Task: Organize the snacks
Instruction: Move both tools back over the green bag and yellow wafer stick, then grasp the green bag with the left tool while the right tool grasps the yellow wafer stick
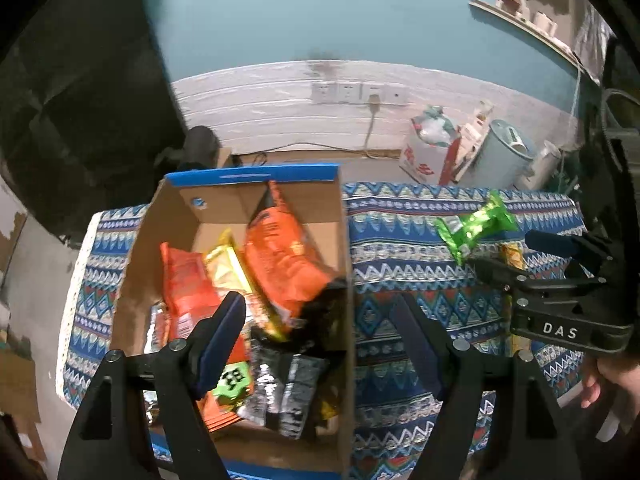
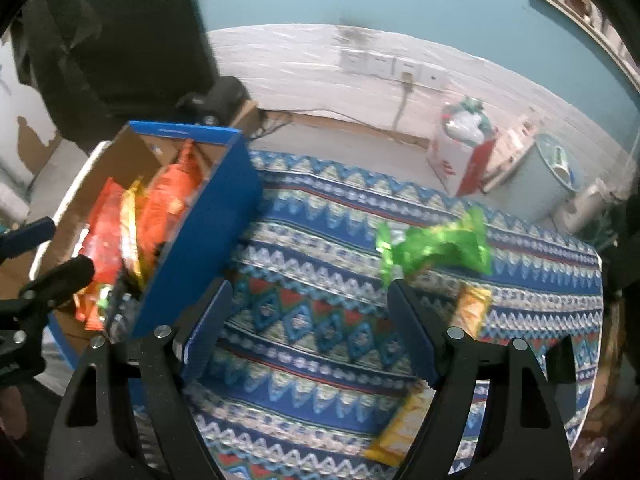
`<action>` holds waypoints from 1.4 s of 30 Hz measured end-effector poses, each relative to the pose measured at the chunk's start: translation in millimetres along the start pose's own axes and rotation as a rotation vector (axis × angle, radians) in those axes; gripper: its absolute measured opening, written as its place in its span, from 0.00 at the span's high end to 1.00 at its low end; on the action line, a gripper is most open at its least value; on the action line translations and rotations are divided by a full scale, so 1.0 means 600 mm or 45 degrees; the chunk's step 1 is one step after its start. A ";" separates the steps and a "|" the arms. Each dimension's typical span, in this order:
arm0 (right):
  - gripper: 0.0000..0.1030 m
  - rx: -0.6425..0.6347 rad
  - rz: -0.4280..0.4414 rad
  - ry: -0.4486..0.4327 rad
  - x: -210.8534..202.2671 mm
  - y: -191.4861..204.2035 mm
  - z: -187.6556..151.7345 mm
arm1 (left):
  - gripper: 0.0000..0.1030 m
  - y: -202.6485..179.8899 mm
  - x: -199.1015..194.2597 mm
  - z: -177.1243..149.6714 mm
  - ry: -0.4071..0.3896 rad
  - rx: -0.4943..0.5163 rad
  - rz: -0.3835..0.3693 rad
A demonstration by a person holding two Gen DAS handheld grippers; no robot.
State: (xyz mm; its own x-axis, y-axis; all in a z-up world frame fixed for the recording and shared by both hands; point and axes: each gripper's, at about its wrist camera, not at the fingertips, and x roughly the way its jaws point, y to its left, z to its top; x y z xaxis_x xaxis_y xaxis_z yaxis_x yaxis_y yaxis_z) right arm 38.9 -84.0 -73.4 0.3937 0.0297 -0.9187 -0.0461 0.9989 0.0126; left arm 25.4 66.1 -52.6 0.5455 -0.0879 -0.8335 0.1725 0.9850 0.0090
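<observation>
A cardboard box (image 1: 180, 216) with blue outer walls (image 2: 200, 240) stands on the left of the patterned table. It holds several snack packs: orange bags (image 1: 280, 256), a yellow pack (image 1: 228, 268) and black packs (image 1: 288, 384). My left gripper (image 1: 320, 316) hangs open over the box's right wall, with nothing pressed between its pads. A green packet (image 2: 436, 244) lies on the cloth just beyond my open right gripper (image 2: 308, 300). Two yellow packs (image 2: 472, 308) (image 2: 400, 428) lie by its right finger. In the left wrist view the green packet (image 1: 476, 224) lies beside the right gripper (image 1: 520, 256).
The blue zigzag tablecloth (image 2: 320, 328) covers the table up to its edges. On the floor behind stand a white carton with red print (image 1: 428, 156), a pale blue bin (image 1: 504, 156) and a dark object (image 1: 200, 148). A cord runs up to the wall sockets (image 1: 360, 92).
</observation>
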 end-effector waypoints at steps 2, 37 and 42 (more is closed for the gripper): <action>0.23 0.018 -0.018 0.010 0.002 -0.018 -0.007 | 0.23 -0.021 0.006 0.002 0.000 0.036 -0.007; 0.23 0.318 -0.123 0.332 0.164 -0.224 -0.133 | 0.22 -0.216 0.197 -0.027 0.188 0.361 -0.015; 0.48 0.330 -0.088 0.329 0.180 -0.241 -0.147 | 0.22 -0.233 0.210 -0.014 0.175 0.384 -0.012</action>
State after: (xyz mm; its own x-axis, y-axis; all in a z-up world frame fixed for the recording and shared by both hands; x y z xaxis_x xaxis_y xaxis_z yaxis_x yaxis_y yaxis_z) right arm 6.8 -228.6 -209.2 0.1413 -0.0155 -0.9899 0.2197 0.9754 0.0160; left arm 63.3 -81.4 -163.7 0.4306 -0.0556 -0.9009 0.4234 0.8939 0.1472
